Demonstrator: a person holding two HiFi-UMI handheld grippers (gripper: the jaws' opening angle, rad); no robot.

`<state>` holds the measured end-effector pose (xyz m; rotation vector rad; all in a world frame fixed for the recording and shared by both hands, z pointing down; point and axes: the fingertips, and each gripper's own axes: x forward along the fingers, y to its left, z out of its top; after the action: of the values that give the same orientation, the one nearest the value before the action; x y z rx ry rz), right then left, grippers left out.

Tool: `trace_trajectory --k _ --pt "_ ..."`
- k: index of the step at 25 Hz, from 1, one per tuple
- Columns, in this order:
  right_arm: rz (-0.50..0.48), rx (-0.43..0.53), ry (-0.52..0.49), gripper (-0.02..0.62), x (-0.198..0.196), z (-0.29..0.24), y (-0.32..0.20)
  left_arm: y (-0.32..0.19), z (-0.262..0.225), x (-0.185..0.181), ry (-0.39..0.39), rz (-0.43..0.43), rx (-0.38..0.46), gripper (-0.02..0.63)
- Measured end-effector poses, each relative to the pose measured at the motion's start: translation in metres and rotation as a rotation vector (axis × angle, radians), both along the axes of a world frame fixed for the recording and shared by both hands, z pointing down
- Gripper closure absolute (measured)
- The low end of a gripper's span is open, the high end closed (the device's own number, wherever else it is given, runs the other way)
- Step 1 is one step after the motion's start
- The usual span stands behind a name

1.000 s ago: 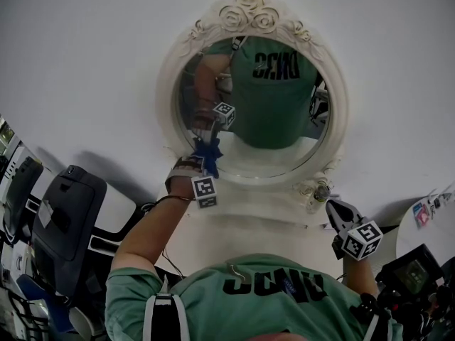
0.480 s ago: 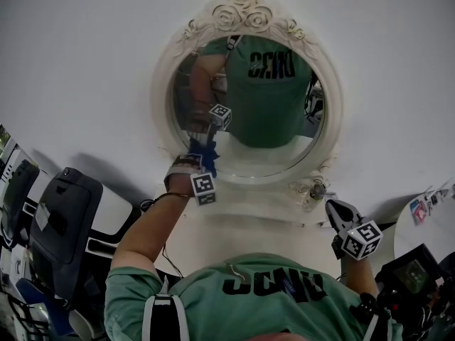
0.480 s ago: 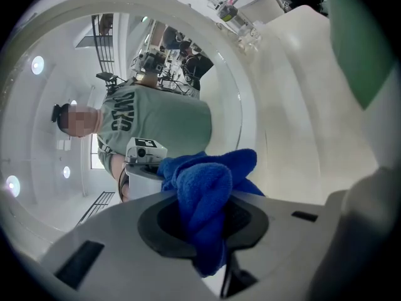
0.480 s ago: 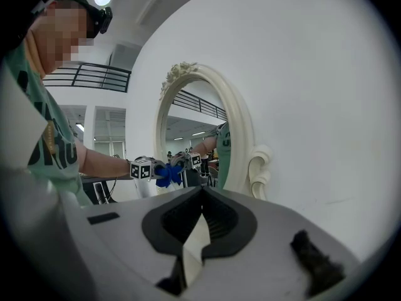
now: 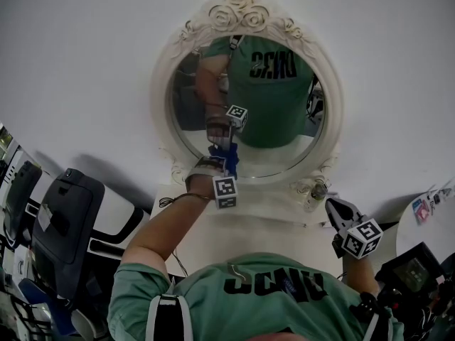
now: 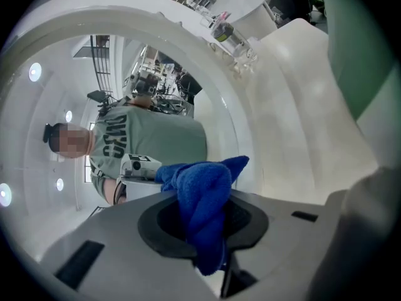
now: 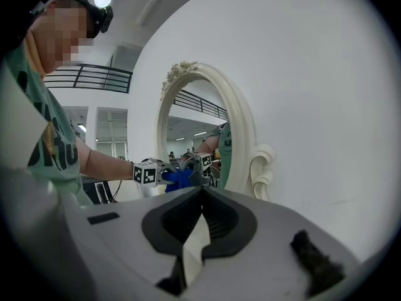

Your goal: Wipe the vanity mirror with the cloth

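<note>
The vanity mirror (image 5: 186, 112) was a round glass in a thick, glossy cream frame, moulded with roses at its crown and scrolls at its foot, hung on a plain white wall. Below it ran a pale, smooth surface (image 5: 274, 226), with a small clear bottle (image 5: 317, 193) standing just beside the frame's lower right scroll.

The cloth (image 6: 203, 209) was deep blue and nubby like terry, bunched into a soft, folded wad with one corner sticking out to the right.

My left gripper (image 5: 225, 163) had its jaws clamped on that wad. The cloth filled the gap between the dark pads, spilling out past the tips and hanging a little below them. Its far end sat at the lower part of the glass, left of centre, apparently touching it, where it met its own reflection.

My right gripper (image 5: 337, 210) hung low at the right, near the bottle and well apart from the glass. Its jaws were drawn together at the tips, with nothing between them.
</note>
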<state>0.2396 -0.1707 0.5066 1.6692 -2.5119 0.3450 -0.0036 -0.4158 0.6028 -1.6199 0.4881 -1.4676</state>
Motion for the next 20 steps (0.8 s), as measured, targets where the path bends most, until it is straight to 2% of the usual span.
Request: trace_trajectory --k 10,15,18,20 --pt "0.058 -0.014 -0.018 0.583 0.023 0.010 0.012 0.040 0.018 0.106 0.004 0.190 -0.072 0.512" --pt "0.095 -0.017 -0.028 0.583 0.037 0.013 0.020 0.062 0.029 0.168 -0.013 0.306 -0.082 0.512" --pt "0.114 -0.020 -0.036 0.583 0.043 0.017 0.024 0.076 0.034 0.203 -0.054 0.369 -0.054 0.512" --pt "0.123 -0.020 -0.044 0.583 0.046 0.019 0.026 0.077 0.035 0.208 -0.104 0.372 -0.037 0.512"
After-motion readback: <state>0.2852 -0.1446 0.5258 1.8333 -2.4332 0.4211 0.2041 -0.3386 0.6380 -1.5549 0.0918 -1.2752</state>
